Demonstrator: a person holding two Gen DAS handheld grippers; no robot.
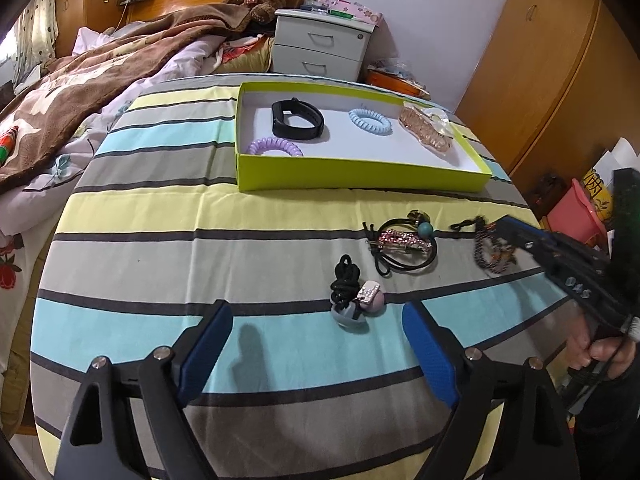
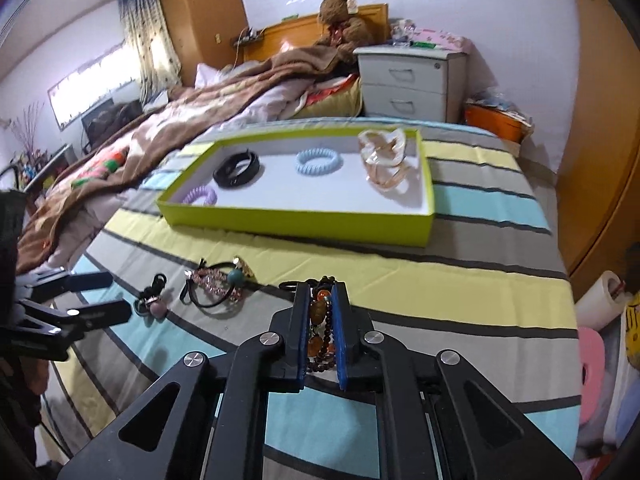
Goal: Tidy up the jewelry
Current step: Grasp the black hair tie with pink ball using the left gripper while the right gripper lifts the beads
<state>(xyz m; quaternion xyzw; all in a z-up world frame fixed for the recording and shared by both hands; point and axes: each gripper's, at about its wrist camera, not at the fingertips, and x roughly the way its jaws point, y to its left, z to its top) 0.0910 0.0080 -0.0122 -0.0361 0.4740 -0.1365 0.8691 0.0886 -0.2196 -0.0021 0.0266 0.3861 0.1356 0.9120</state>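
A lime-green tray (image 1: 352,176) (image 2: 296,222) on the striped cloth holds a black band (image 1: 298,117), a purple coil tie (image 1: 275,148), a blue coil tie (image 1: 370,121) and a clear pink clip (image 1: 426,128). My right gripper (image 2: 321,294) is shut on a dark beaded bracelet with amber stones (image 2: 322,328), just above the cloth; the bracelet also shows in the left wrist view (image 1: 492,250). My left gripper (image 1: 316,320) is open, and a black tie with pink and grey balls (image 1: 356,300) lies between its fingertips. Black ties with a pink rhinestone clip (image 1: 400,246) lie beyond.
The striped cloth (image 1: 200,220) covers a table beside a bed with a brown blanket (image 1: 100,76). A white nightstand (image 1: 324,44) and an orange bin (image 2: 496,122) stand behind the table. Wooden wardrobe doors (image 1: 540,80) stand at the right.
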